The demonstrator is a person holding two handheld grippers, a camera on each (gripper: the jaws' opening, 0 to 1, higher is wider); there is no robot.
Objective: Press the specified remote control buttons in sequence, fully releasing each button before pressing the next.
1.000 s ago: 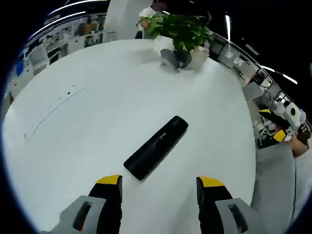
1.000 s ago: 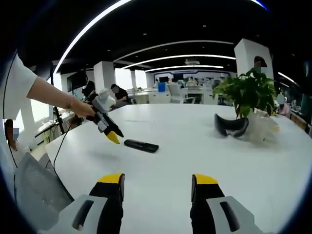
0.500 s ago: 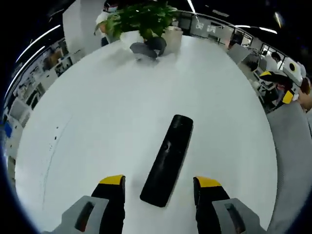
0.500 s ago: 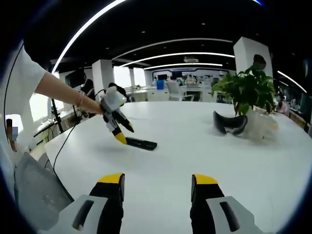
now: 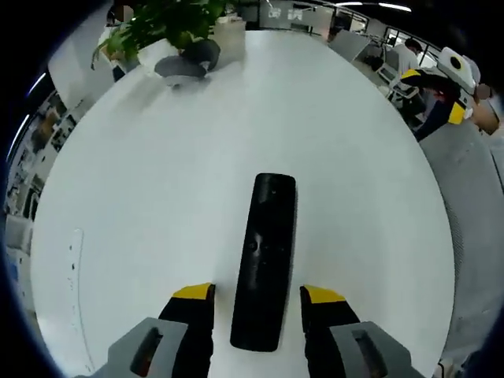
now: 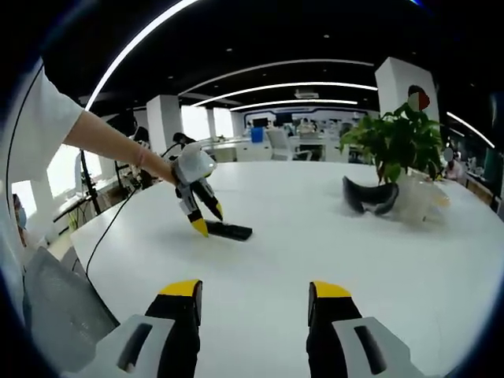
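A long black remote (image 5: 265, 260) lies flat on the round white table (image 5: 142, 197). My left gripper (image 5: 257, 295) hangs over its near end, open, with one jaw on each side and a small gap to the remote on both. In the right gripper view the same remote (image 6: 230, 231) lies left of centre, and the left gripper (image 6: 206, 219), held by a person's hand, points down at it with jaws spread. My right gripper (image 6: 253, 289) is open and holds nothing, well back from the remote above the table (image 6: 354, 252). It also shows off the table's edge (image 5: 441, 79).
A potted plant (image 6: 398, 142) and a dark curved headset-like object (image 6: 370, 197) stand on the table's far side, also seen as plant (image 5: 169, 20) and dark object (image 5: 187, 61). A grey chair (image 6: 63, 315) sits near the table edge. Office desks and people lie beyond.
The left gripper has come in over the remote and turned in line with it, so the near end now lies between its jaws, which have narrowed a little. The right gripper has barely moved.
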